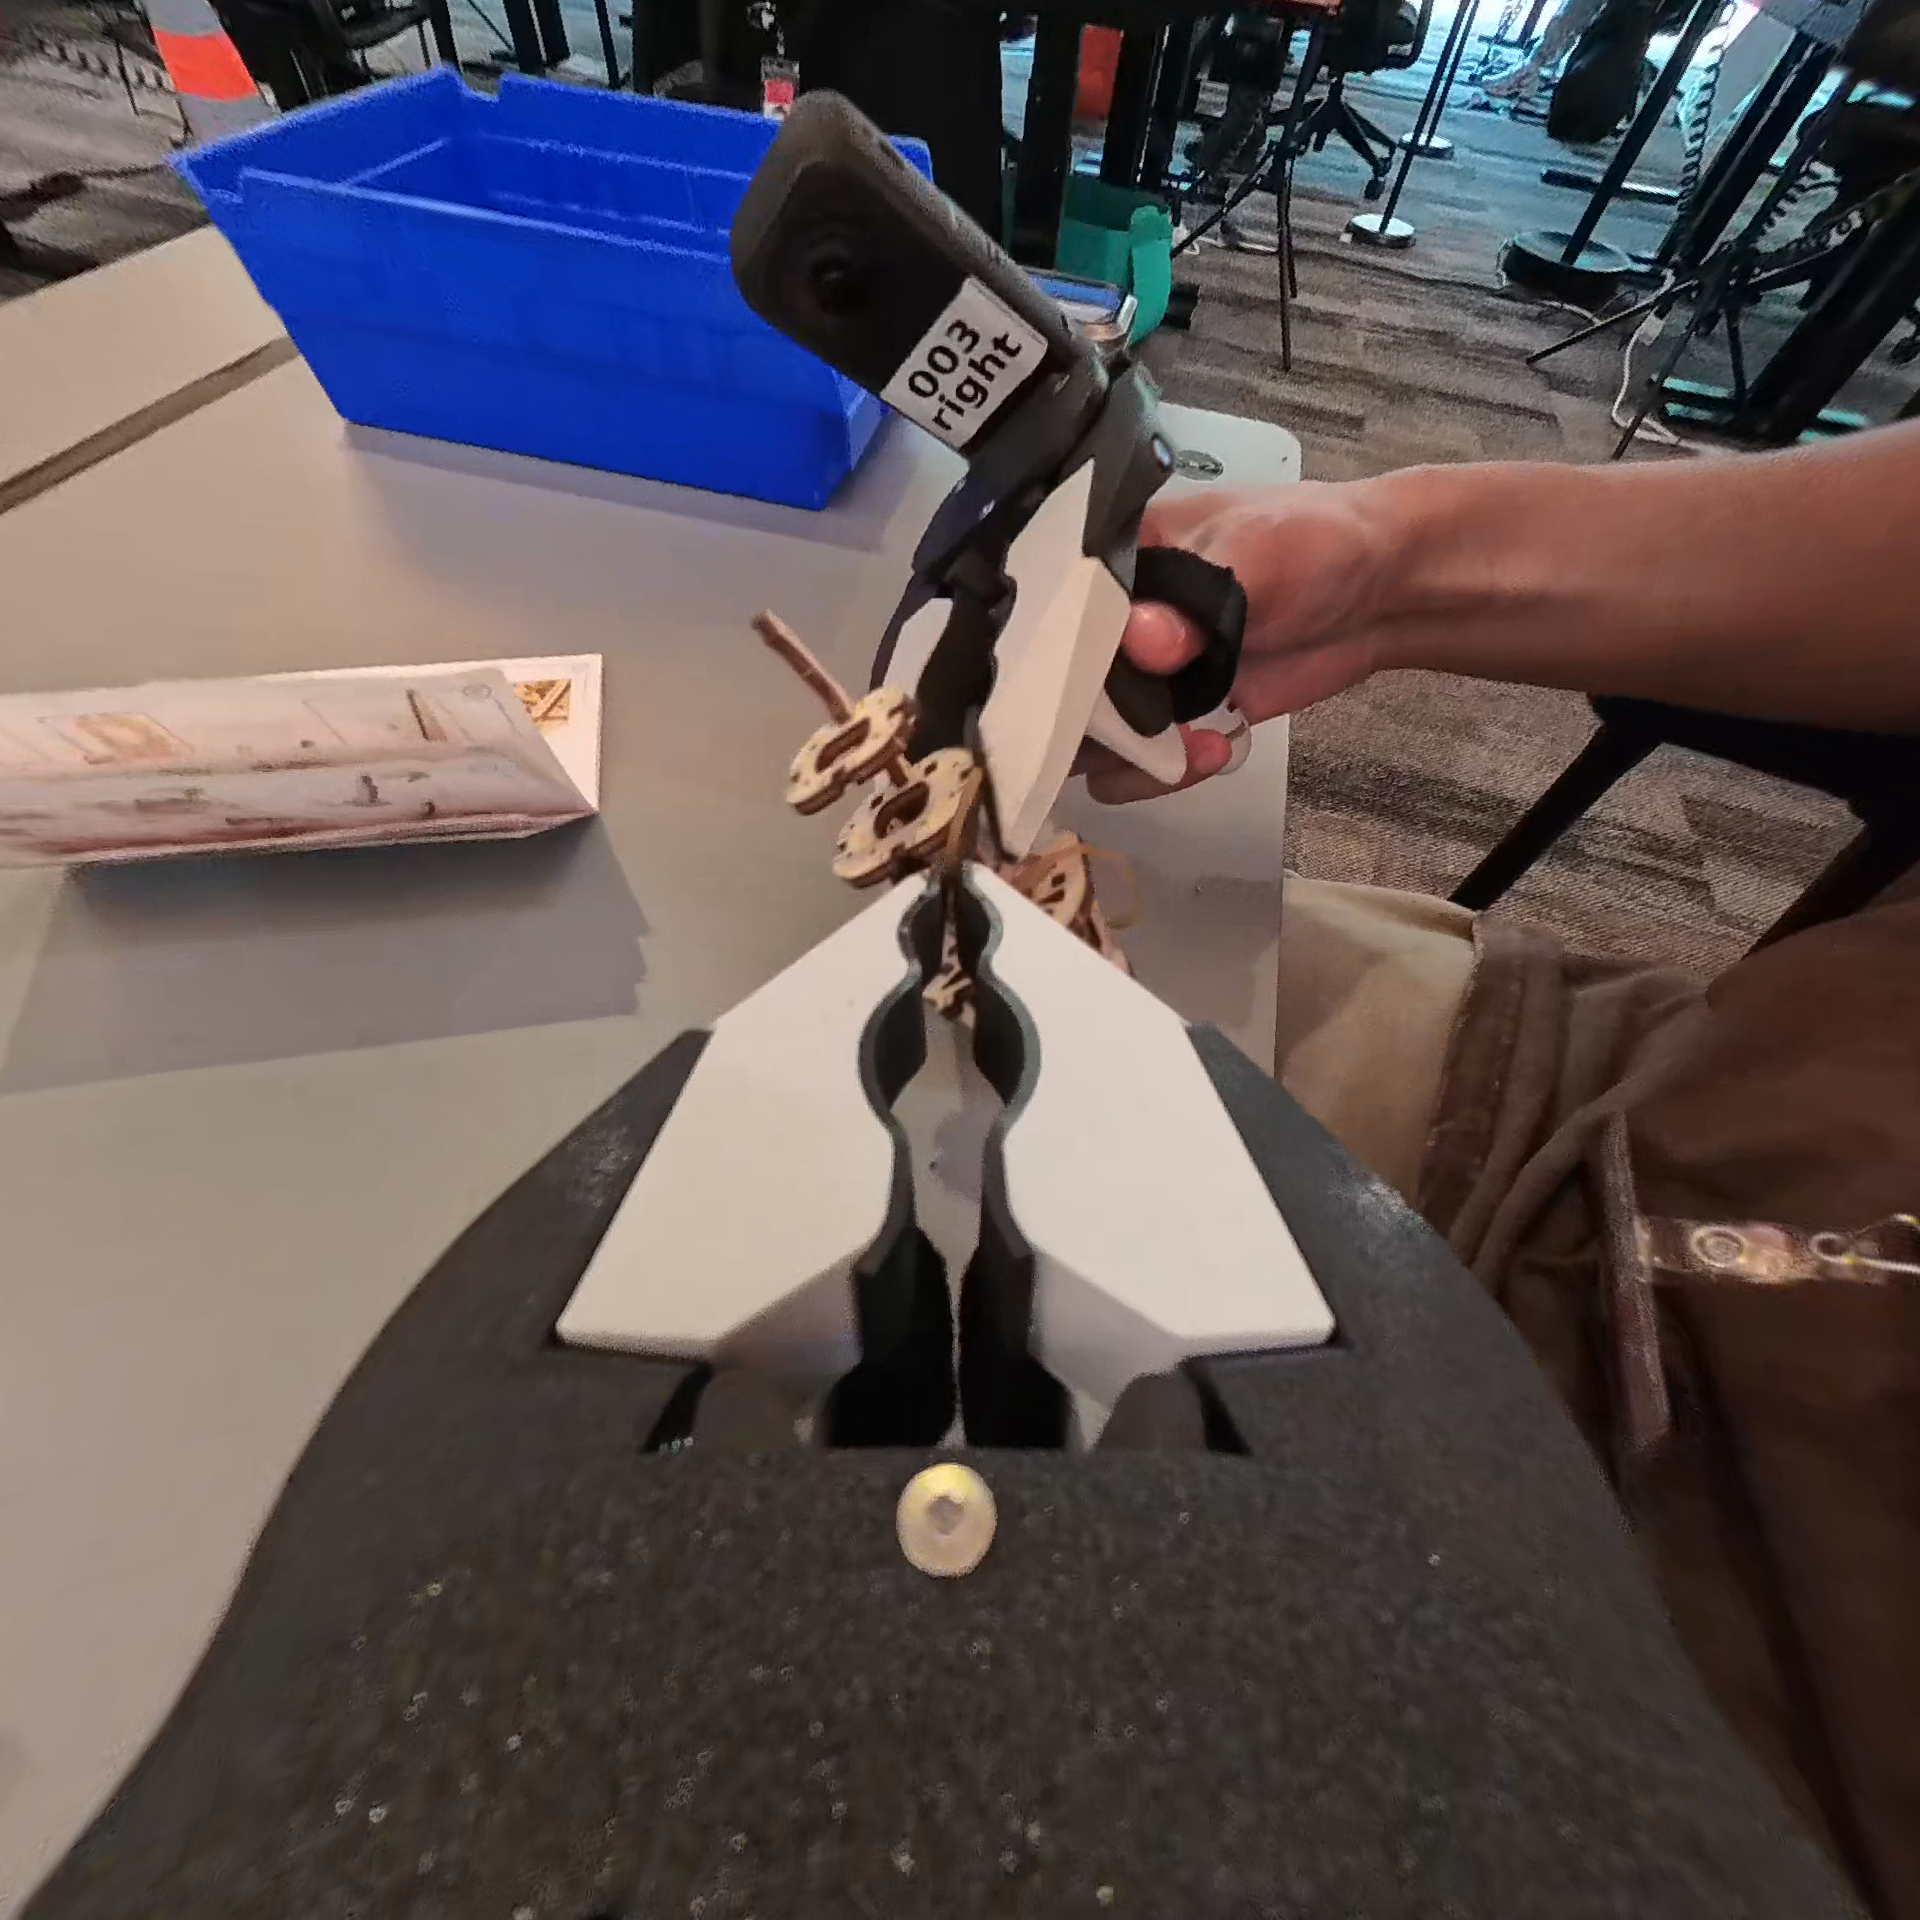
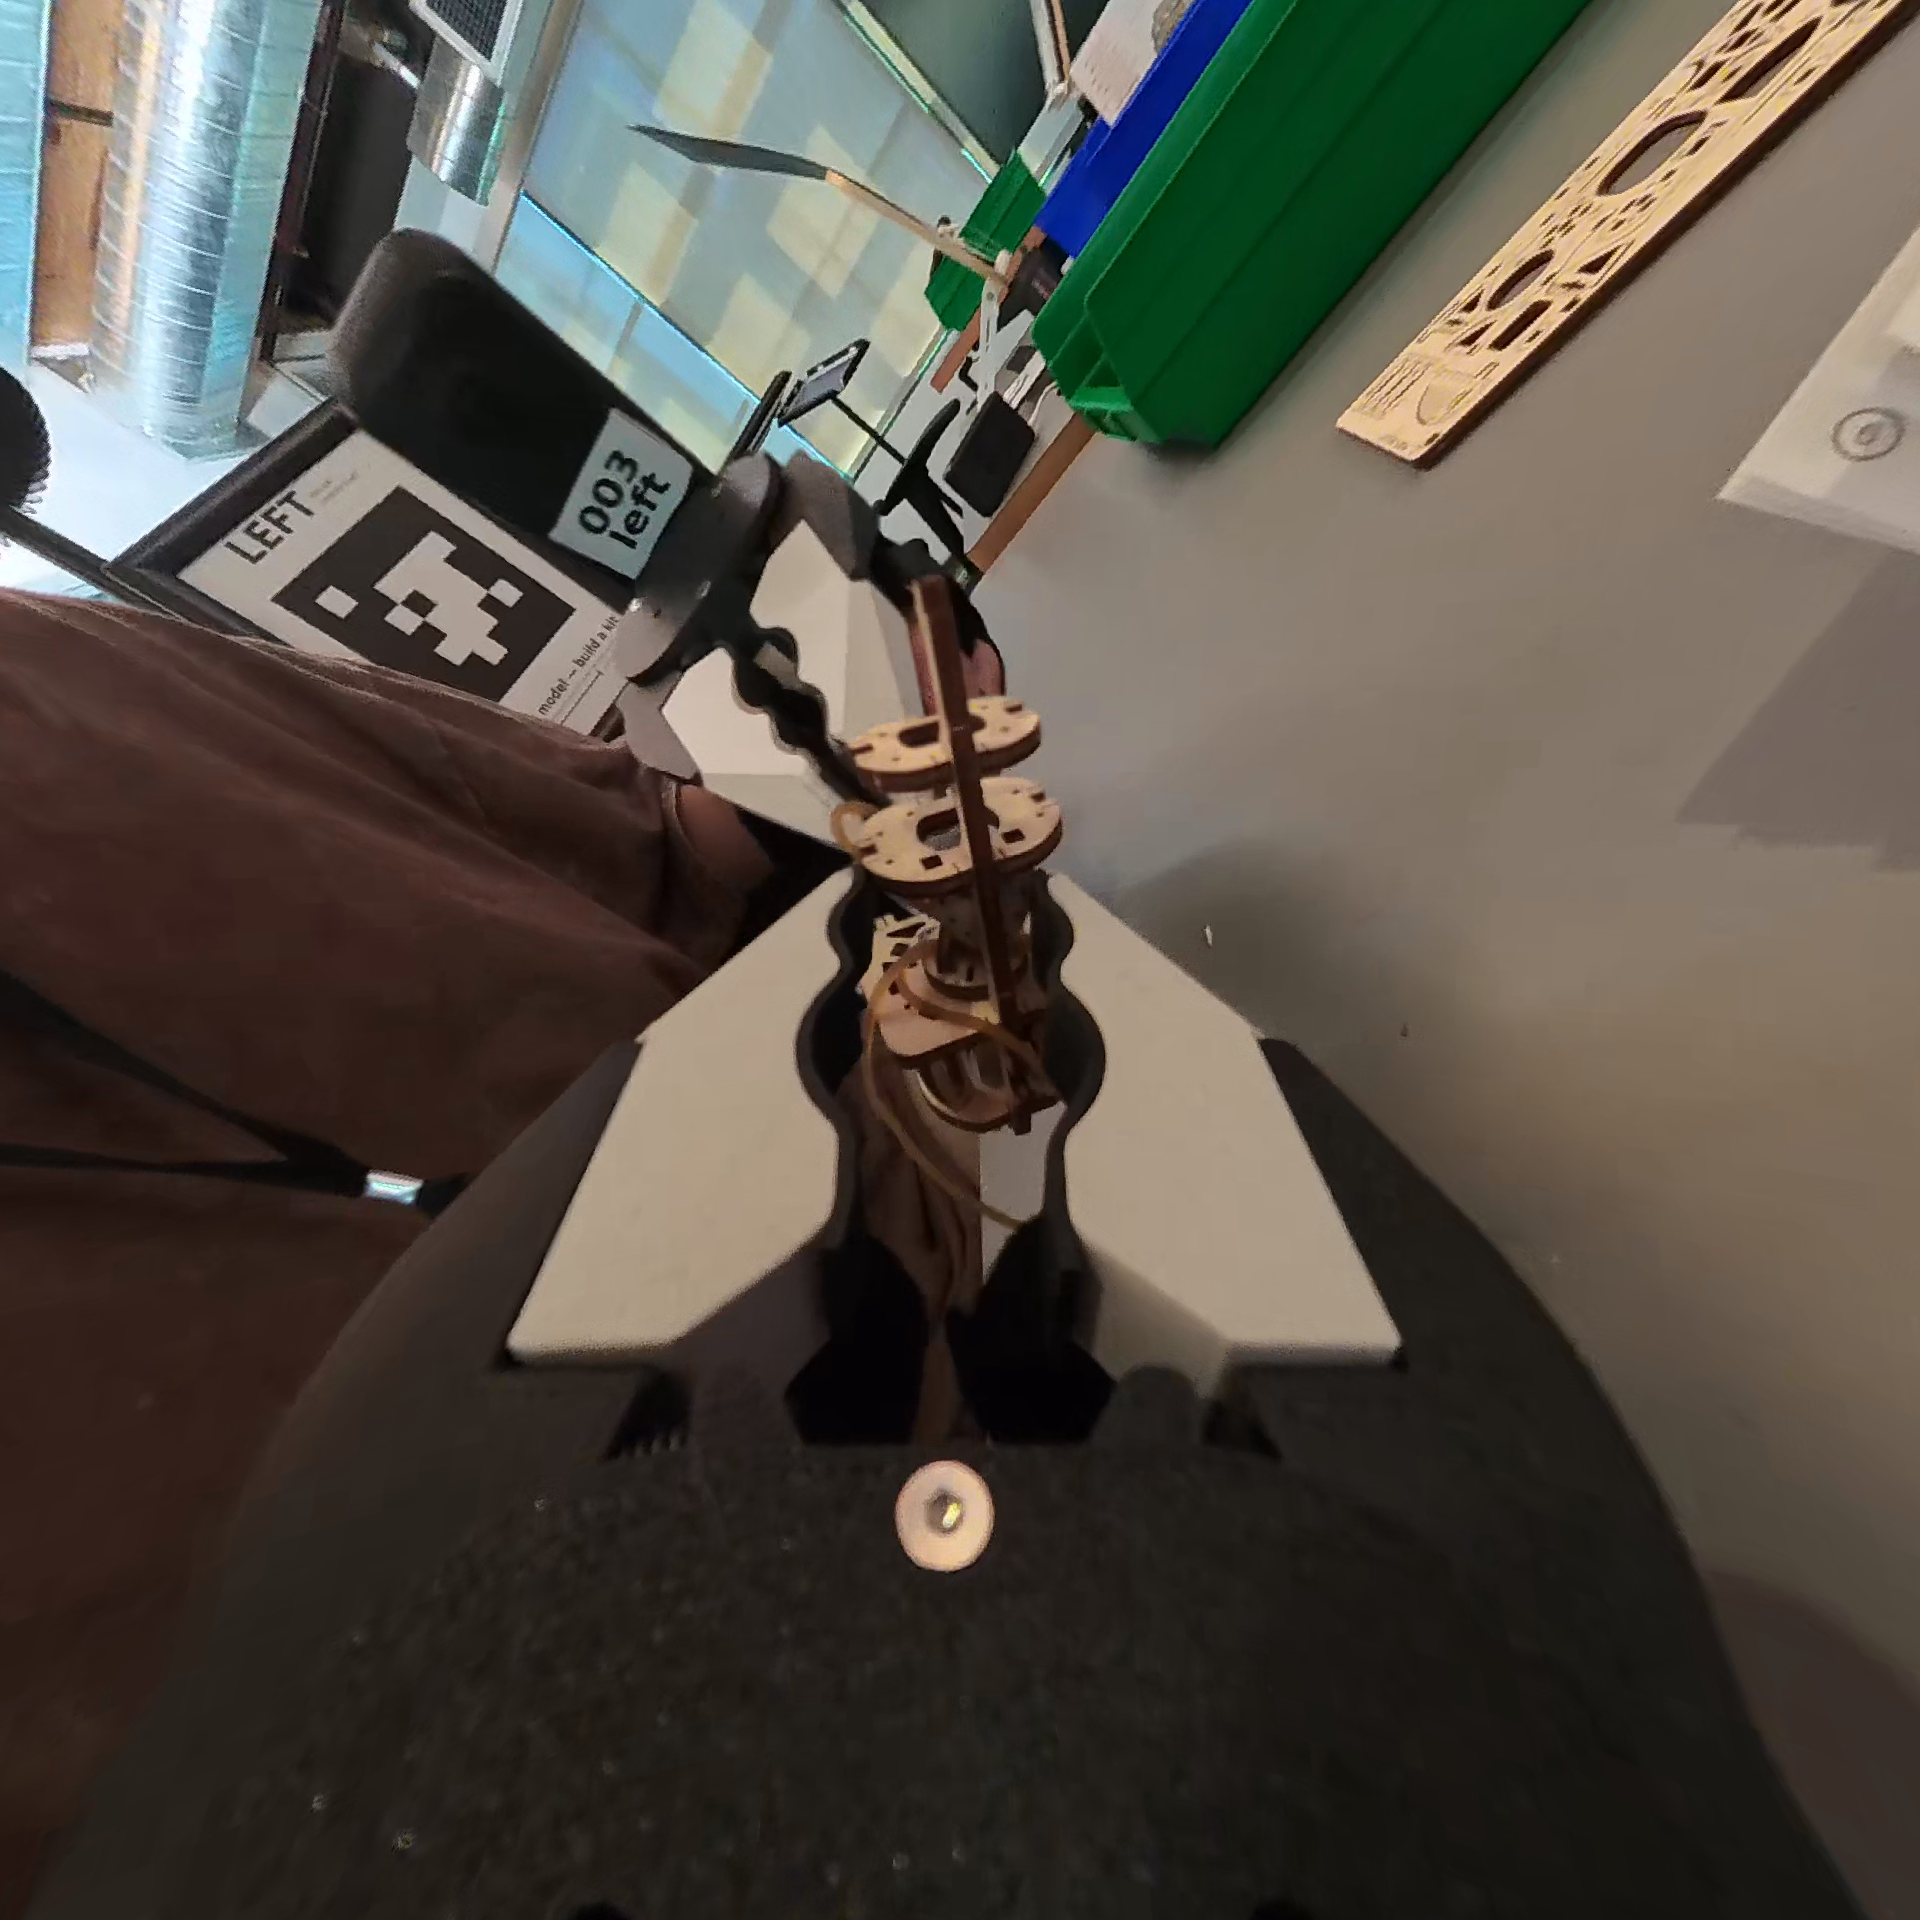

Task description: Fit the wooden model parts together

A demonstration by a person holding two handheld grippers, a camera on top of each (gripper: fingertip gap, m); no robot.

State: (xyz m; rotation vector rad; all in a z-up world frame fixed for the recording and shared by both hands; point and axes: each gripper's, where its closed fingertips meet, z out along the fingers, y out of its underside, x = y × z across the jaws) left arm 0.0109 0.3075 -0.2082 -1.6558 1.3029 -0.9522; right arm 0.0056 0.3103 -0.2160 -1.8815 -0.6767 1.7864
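Observation:
The wooden model (image 2: pixel 951 831) is a small assembly of two notched discs on a dark stick above a body wrapped in rubber bands. It is held in the air over the table edge. My right gripper (image 2: pixel 951 894) is shut on the model's body. In the left wrist view the right gripper (image 1: pixel 987 831) comes down from the upper right, held by a hand (image 1: pixel 1278 613). My left gripper (image 1: pixel 951 888) is shut on a thin wooden part of the model (image 1: pixel 883 821), just below the discs. The left gripper also shows in the right wrist view (image 2: pixel 821 748), at the discs.
A blue bin (image 1: pixel 540 281) stands at the back of the grey table (image 1: pixel 312 1039). A folded instruction booklet (image 1: pixel 291 758) lies on the left. Green bins (image 2: pixel 1195 260), a cut-out wooden sheet (image 2: pixel 1610 208) and a white block (image 2: pixel 1849 416) lie on the table. A person's brown clothing (image 1: pixel 1662 1247) is at the right. Only a small space, under 4 cm, lies between the two pairs of fingers. About 11 centimetres separates my right fingertips from the white block (image 2: pixel 1849 416). My left wrist view (image 1: pixel 494 806) looks at it from another angle.

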